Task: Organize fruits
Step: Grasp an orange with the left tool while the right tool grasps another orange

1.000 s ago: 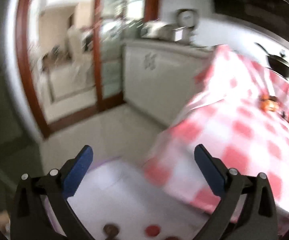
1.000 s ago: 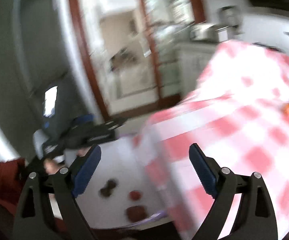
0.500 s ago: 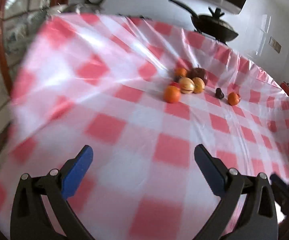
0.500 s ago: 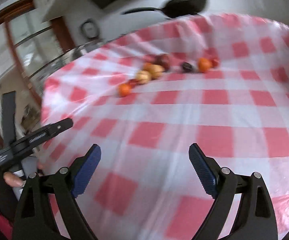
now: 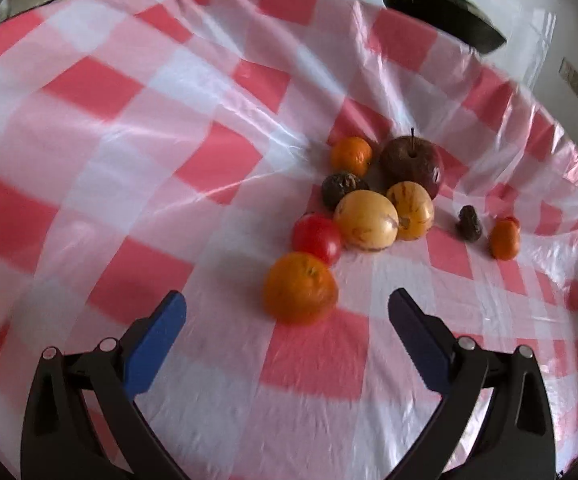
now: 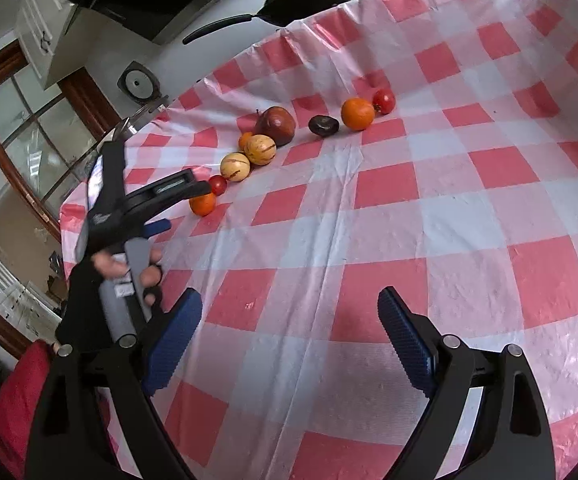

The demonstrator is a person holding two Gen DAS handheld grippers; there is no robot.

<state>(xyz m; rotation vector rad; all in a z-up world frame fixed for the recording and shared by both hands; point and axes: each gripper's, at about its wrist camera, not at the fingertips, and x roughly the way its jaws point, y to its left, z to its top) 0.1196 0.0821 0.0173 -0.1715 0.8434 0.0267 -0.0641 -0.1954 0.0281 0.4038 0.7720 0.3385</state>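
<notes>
Left tool (image 5: 287, 304): we hold it with its blue pads spread wide and nothing between them, aimed down at the table (image 5: 121, 168); the near orange (image 5: 300, 288) lies just ahead of the gap, a little toward 12 o'clock.
Right tool (image 6: 289, 312): we keep its pads wide apart and empty, over bare checked cloth, well apart from the fruit.
Left hand (image 6: 129, 272): in the right wrist view it shows at 9 o'clock, wrapped around the left tool's handle.
Fruit cluster: from the near orange, toward 1 o'clock, we see a red tomato (image 5: 317, 238), two yellow striped fruits (image 5: 366, 219), a dark wrinkled fruit (image 5: 339, 188), a second orange (image 5: 351, 156) and a dark red apple (image 5: 412, 164), most of them touching.
Strays: a small dark fruit (image 5: 470, 222) and another orange (image 5: 504, 238) lie apart at 3 o'clock of the cluster.
Step in hand: we judge it is the approach to the near orange.
Doing it well: we centre the gap on the orange, come in low, and close gently on its widest part, so that a pad does not nudge the tomato touching it.
Risk: round fruit may roll on the slick, wrinkled cloth.
</notes>
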